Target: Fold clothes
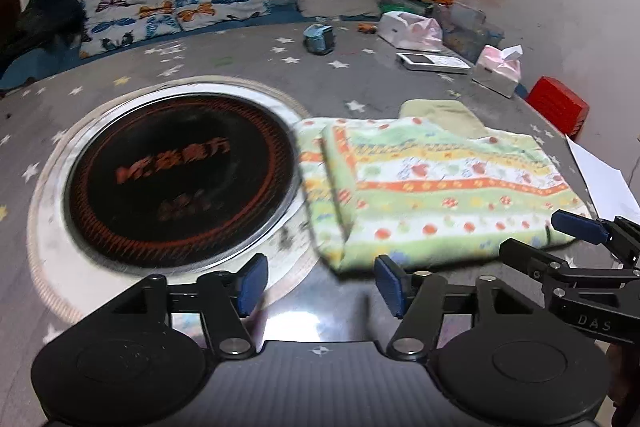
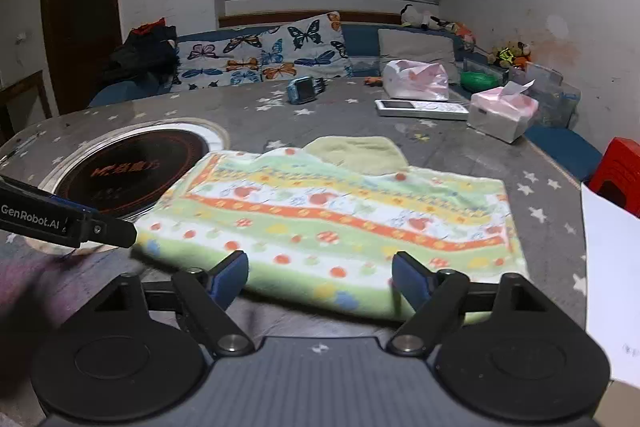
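Tissues poke out of the pink box (image 2: 502, 113) at the table's (image 2: 460, 155) far right. My folded garment (image 2: 328, 215) lies flat beside the round burner (image 2: 132, 175), its near edge just ahead of my right gripper (image 2: 320, 277); my left gripper (image 1: 320, 285) sits off its left corner. Both jaws stand wide, holding nothing. I see bare tabletop beyond it.

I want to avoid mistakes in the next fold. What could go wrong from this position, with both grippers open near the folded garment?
1. The patterned garment lies with one edge over the round cooktop; dragging it could pull it further onto the cooktop.
2. The left gripper and right gripper are close together at the near edge and might collide.
3. A grip may catch only the top layer and undo the fold.
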A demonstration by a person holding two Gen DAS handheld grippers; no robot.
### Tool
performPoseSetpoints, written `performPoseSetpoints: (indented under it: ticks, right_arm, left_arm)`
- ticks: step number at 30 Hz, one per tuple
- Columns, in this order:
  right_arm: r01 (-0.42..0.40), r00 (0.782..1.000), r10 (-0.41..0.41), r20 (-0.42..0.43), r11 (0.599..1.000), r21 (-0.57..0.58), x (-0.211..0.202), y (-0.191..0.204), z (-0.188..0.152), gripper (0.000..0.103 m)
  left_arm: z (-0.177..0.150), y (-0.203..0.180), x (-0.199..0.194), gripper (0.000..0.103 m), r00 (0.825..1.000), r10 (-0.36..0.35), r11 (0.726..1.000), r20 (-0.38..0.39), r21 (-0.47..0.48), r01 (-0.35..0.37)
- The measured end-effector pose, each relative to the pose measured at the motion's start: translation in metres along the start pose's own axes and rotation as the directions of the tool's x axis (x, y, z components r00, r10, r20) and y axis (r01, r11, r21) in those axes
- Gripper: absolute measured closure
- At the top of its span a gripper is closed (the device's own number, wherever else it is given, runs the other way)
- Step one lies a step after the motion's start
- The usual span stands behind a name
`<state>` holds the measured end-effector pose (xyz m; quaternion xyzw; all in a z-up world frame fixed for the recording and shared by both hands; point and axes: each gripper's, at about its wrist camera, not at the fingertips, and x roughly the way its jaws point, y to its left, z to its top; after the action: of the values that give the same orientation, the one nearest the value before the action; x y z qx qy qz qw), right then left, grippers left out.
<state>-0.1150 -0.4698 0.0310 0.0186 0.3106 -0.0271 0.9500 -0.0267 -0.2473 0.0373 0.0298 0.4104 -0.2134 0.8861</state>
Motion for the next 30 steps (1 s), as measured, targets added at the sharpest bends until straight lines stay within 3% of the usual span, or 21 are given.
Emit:
performPoseSetpoints:
  ticks: [4, 7, 15, 25, 30]
  right_arm:
    - [-0.026, 1.0, 0.026, -0.014, 1.0, -0.005, -0.002, 0.011, -0.004, 0.019]
    - [-0.05, 0.999, 0.05, -0.023, 0.999, -0.009, -0.004, 0.02, -0.007, 0.017]
    - [-0.07, 0.997, 0.069, -0.035, 0.997, -0.019, -0.005, 0.038, -0.015, 0.013]
    - [-0.044, 0.998, 0.044, -0.034, 0.999, 0.008, -0.014, 0.038, -0.021, 0.004]
    - [-0.008, 0.999, 0.009, -0.04, 1.0, 0.008, -0.019, 0.04, -0.022, 0.0]
  left_arm:
    - [-0.011, 0.012, -0.013, 0.032, 0.999, 0.036, 0.999, 0.011, -0.018, -0.036]
    - [-0.019, 0.022, -0.022, 0.022, 0.997, 0.07, 0.997, 0.023, -0.027, -0.069]
    - [-0.039, 0.043, -0.038, 0.011, 0.994, 0.106, 0.992, 0.033, -0.074, -0.103]
    - [-0.049, 0.025, -0.046, 0.0, 0.994, 0.092, 0.995, 0.061, -0.043, -0.089]
    - [-0.05, 0.01, -0.049, 0.0, 0.991, 0.103, 0.995, 0.086, 0.004, -0.104]
